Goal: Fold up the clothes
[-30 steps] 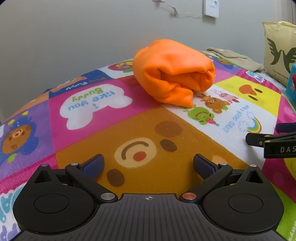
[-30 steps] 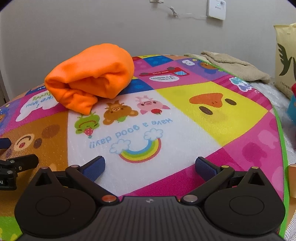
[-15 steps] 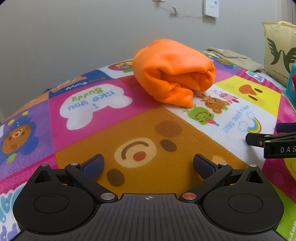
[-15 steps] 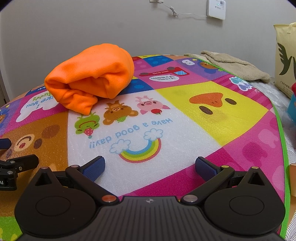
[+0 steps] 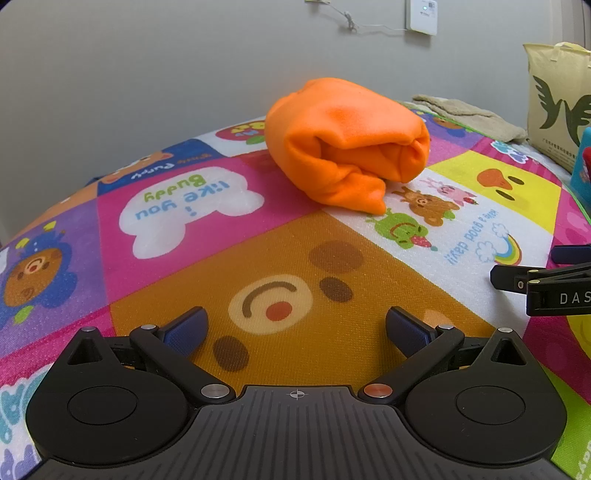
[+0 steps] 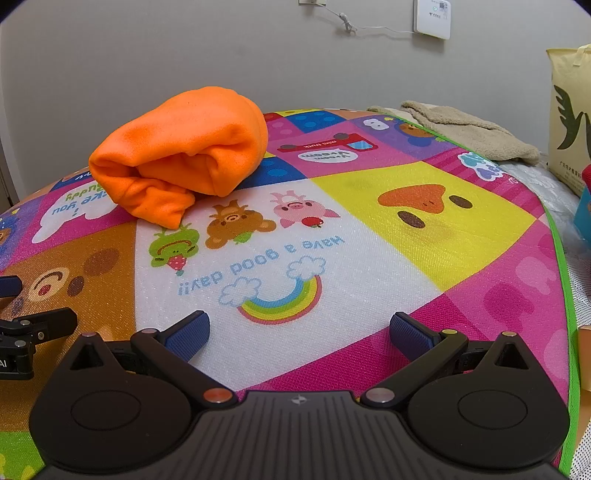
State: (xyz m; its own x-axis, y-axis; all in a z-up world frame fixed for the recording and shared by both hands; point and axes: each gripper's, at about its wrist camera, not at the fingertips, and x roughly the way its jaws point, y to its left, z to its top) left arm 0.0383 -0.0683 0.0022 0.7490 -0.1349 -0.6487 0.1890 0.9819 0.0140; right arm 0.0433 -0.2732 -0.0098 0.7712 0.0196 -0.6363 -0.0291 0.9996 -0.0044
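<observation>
Ahead of the left gripper [image 5: 295,328] and right gripper [image 6: 299,332], both spread empty, the soft, light orange fleece bundle [image 5: 347,142] looks best pinched at its loose lower flap.

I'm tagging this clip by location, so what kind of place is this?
Probably a room in a home: a children's cartoon play mat under the orange garment, a beige towel, and a wall-mounted white box.

The yellow bag [image 5: 557,107] and blue box [image 5: 583,162] are cut off at the right edge.

The folded garment [image 5: 347,144] lies on the mat [image 5: 280,258], towel [image 6: 465,129] behind right.
</observation>
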